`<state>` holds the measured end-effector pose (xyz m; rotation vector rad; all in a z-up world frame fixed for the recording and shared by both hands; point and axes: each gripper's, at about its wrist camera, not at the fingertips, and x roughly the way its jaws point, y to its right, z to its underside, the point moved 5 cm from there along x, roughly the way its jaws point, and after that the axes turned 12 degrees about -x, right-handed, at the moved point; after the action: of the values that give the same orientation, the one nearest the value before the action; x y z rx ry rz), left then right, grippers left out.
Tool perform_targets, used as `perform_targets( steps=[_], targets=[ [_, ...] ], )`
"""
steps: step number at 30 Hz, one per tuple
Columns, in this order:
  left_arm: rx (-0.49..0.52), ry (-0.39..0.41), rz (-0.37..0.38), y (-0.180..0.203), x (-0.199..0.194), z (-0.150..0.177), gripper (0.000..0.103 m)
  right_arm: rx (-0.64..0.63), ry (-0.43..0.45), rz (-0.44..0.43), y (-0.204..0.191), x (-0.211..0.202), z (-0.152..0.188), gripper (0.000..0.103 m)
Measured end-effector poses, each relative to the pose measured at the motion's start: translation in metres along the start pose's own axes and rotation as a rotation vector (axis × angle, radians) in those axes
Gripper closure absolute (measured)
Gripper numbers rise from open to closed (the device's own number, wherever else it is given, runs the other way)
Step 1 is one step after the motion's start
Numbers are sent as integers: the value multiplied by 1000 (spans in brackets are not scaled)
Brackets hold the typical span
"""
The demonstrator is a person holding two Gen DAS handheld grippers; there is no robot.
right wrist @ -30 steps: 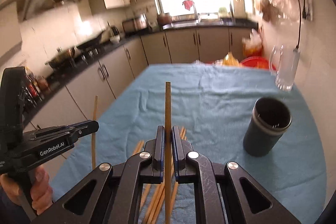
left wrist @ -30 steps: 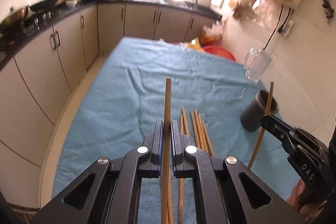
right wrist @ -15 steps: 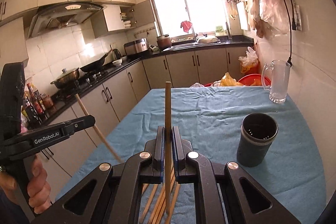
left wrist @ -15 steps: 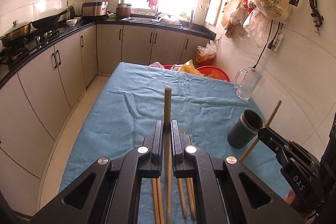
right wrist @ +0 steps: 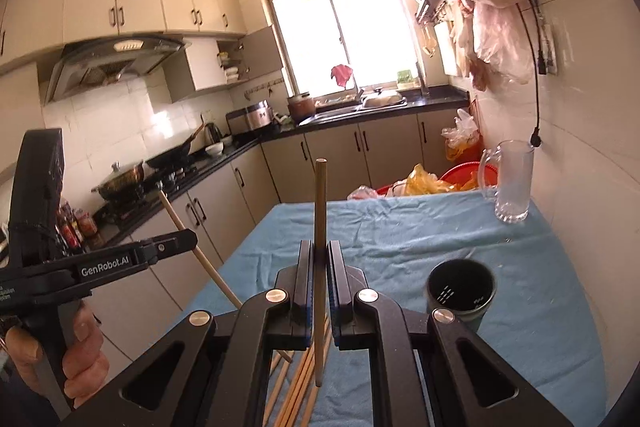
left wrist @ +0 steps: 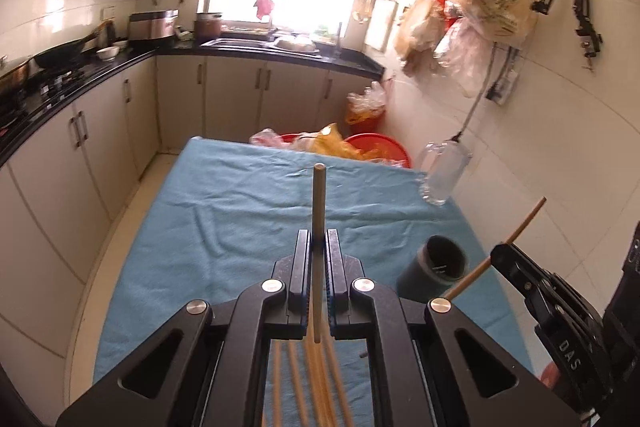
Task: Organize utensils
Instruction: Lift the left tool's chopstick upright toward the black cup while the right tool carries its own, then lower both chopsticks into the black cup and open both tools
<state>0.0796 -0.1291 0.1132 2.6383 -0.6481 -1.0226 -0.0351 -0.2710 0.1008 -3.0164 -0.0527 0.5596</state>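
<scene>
- The left gripper [left wrist: 319, 247] was clamped on a single wooden chopstick [left wrist: 318, 227], which stood between its jaws and poked well beyond the fingertips.
- In the right wrist view the same left gripper [right wrist: 176, 241] showed at the left edge, held by the person's left hand [right wrist: 76, 351], with its chopstick [right wrist: 192, 247] slanting from upper left down toward the table.
- The right gripper [right wrist: 319, 251] was likewise closed on a second wooden chopstick [right wrist: 319, 227], upright between its jaws, lower end hanging above the loose pile.
- From the left wrist view the right gripper [left wrist: 504, 257] appeared at the right edge, its chopstick [left wrist: 516, 233] tilted, running past the holder's rim.
- The remaining loose chopsticks [left wrist: 316, 383] lay roughly parallel on the blue tablecloth [left wrist: 224, 227], under the left gripper; the right wrist view showed that pile [right wrist: 298, 387] just below the right gripper too.
- The dark cylindrical utensil holder [right wrist: 461, 293] stood upright on the cloth to the right of the pile, mouth open; no chopstick could be seen inside it.
- That holder [left wrist: 436, 273] sat near the table's right edge in the left view.
- A clear glass mug [right wrist: 510, 183] stood at the far right corner of the table, well apart from the holder.
- Red basins [left wrist: 376, 147] with plastic bags sat beyond the table's far end.
</scene>
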Motion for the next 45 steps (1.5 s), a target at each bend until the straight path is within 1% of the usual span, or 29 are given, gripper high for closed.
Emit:
perform_targets(
  steps=[5, 7, 12, 16, 20, 24, 27, 32, 35, 38, 41, 42, 43, 44, 45],
  targets=[
    [46, 5, 57, 39, -4, -19, 97, 63, 48, 20, 36, -19, -23, 96],
    [60, 20, 82, 58, -6, -29, 97, 76, 77, 47, 49, -28, -32, 96],
    [77, 26, 145, 98, -5, -52, 97, 100, 119, 107, 83, -40, -51, 96],
    [79, 31, 178, 128, 5, -65, 97, 135, 137, 141, 112, -42, -60, 96],
    [63, 2, 215, 149, 28, -68, 97, 176, 134, 168, 141, -36, -59, 96],
    [55, -50, 219, 161, 63, -58, 97, 212, 100, 172, 161, -21, -47, 96],
    [46, -88, 203, 160, 88, -47, 97, 242, 64, 160, 175, -6, -33, 96],
    [7, -210, 183, 147, 137, -22, 97, 302, -5, 127, 188, 18, -6, 96],
    [-6, -281, 154, 139, 164, -5, 97, 329, -52, 116, 194, 32, 11, 96],
    [-3, -304, 131, 134, 177, 4, 97, 340, -91, 119, 198, 45, 22, 96],
    [35, -282, 109, 133, 182, 5, 97, 328, -131, 123, 199, 54, 30, 95],
    [45, -274, 101, 133, 183, 4, 94, 326, -145, 132, 199, 56, 31, 92],
    [53, -262, 96, 133, 183, 2, 83, 317, -164, 129, 199, 57, 32, 89],
    [58, -246, 103, 133, 180, 0, 73, 309, -169, 125, 197, 58, 31, 75],
    [58, -225, 108, 132, 177, -3, 53, 299, -169, 130, 196, 55, 30, 57]
  ],
)
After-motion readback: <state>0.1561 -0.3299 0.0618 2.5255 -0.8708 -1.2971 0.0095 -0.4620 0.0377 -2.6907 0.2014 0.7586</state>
